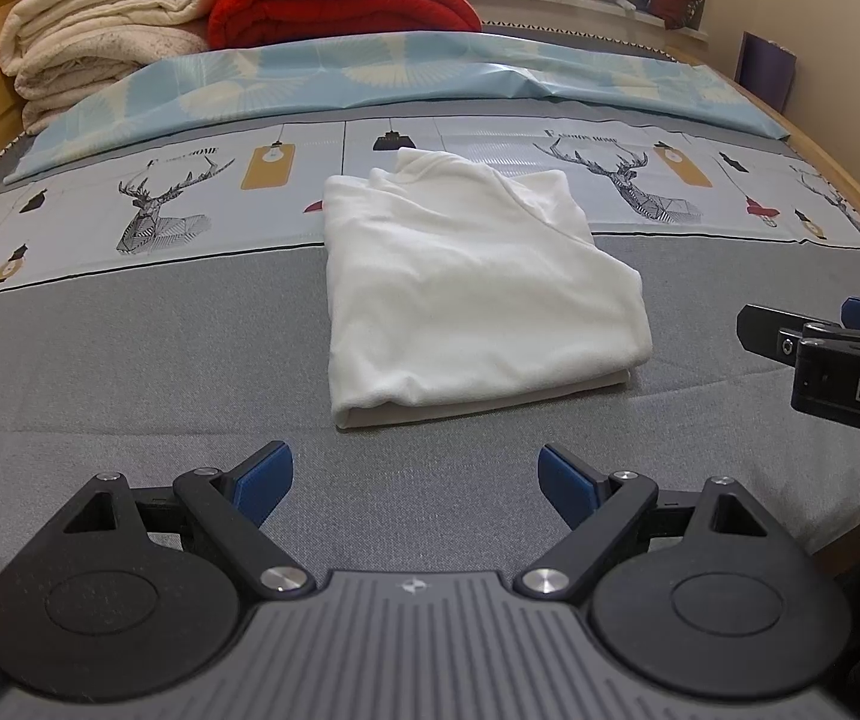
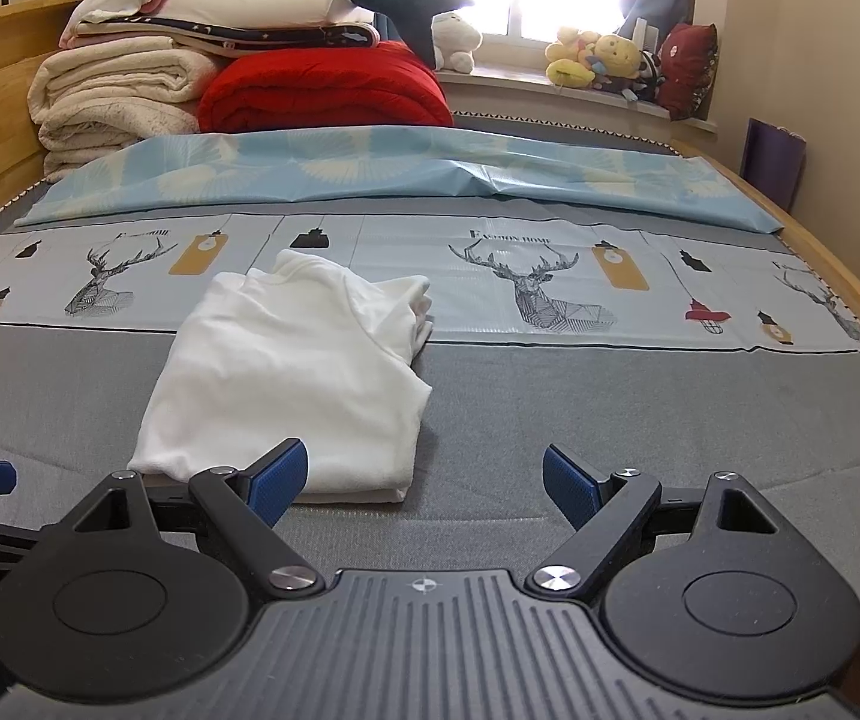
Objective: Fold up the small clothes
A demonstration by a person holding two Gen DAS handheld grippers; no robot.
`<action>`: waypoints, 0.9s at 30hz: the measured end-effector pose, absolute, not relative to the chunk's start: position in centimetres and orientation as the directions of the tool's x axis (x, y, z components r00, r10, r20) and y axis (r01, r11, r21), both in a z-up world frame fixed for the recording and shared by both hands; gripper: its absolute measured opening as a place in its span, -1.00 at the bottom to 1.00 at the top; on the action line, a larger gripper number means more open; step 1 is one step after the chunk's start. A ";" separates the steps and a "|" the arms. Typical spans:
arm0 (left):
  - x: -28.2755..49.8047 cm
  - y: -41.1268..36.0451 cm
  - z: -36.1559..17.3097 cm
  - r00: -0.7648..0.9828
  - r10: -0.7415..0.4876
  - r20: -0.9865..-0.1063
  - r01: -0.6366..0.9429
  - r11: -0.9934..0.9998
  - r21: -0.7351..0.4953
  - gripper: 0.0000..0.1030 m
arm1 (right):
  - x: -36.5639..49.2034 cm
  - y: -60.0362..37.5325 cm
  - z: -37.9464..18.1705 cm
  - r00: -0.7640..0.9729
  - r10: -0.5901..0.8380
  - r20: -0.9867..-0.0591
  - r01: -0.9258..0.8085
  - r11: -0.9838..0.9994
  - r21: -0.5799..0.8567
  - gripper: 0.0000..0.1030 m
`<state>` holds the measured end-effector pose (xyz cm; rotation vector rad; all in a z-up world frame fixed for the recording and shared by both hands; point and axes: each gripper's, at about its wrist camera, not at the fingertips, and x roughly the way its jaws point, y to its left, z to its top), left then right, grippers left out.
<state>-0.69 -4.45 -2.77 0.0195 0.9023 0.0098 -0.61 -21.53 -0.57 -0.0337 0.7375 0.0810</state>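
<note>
A small white garment [image 1: 466, 294] lies folded into a rough rectangle on the grey bed sheet [image 1: 130, 372], its collar end pointing away from me. In the right wrist view the same white garment [image 2: 292, 378] sits left of centre. My left gripper [image 1: 415, 483] hovers open just short of the garment's near edge, nothing between its blue pads. My right gripper [image 2: 424, 483] is open too, a little to the right of the garment's near corner and empty. The right gripper's fingers [image 1: 790, 336] show at the right edge of the left wrist view.
A deer-print sheet band [image 1: 148, 210] and a pale blue cover [image 1: 406, 72] lie beyond the garment. Stacked cream blankets [image 1: 100, 42] and a red quilt [image 1: 334, 0] fill the far left. Plush toys [image 2: 604, 57] line the windowsill. A wooden bed frame [image 2: 850, 276] runs along the right.
</note>
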 end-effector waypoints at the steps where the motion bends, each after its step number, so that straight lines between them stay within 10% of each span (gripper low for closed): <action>1: -0.7 -4.5 -2.8 0.620 0.017 -0.785 0.000 1.000 0.021 0.79 | -0.6 -21.5 -0.6 0.737 0.062 -0.673 -0.086 0.996 -0.002 0.68; 27: -0.8 -4.3 -2.9 0.619 0.008 -0.785 0.014 1.000 0.021 0.79 | -0.6 -21.6 -0.7 0.735 0.064 -0.675 -0.090 0.996 -0.003 0.69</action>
